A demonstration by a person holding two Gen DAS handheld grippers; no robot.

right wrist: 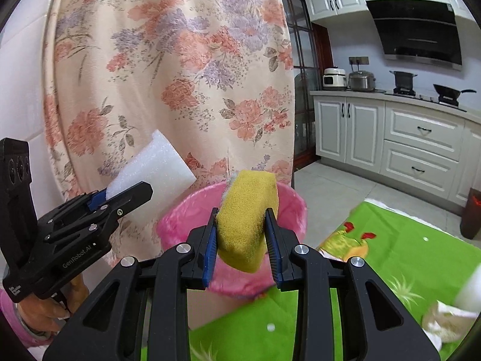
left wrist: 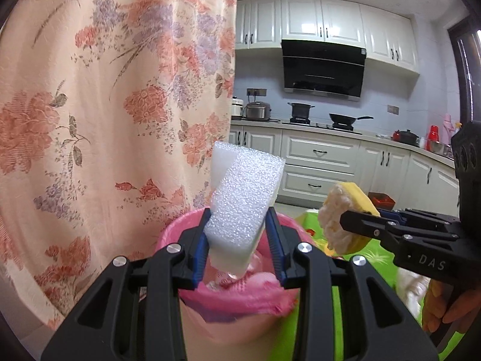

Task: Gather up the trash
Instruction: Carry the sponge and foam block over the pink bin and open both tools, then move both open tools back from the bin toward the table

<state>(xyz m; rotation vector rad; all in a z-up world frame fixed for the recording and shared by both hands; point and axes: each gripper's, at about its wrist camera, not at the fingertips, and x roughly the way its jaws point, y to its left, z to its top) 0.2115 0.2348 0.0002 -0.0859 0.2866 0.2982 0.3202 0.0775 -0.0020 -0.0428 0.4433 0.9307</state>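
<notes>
My left gripper [left wrist: 237, 234] is shut on a white foam block [left wrist: 243, 198] and holds it above the pink-lined trash bin [left wrist: 240, 297]. My right gripper [right wrist: 242, 234] is shut on a yellow sponge [right wrist: 248, 210] and holds it over the near rim of the same bin [right wrist: 186, 210]. In the left wrist view the right gripper [left wrist: 345, 225] comes in from the right with the sponge [left wrist: 345, 216] beside the bin. In the right wrist view the left gripper [right wrist: 132, 192] is at the left with the foam block [right wrist: 159, 162].
A floral curtain [left wrist: 114, 105] hangs close behind the bin. A green patterned tablecloth [right wrist: 405, 249] lies to the right with crumpled white paper [right wrist: 442, 319] on it. Kitchen cabinets [left wrist: 318, 156] and a stove stand at the back.
</notes>
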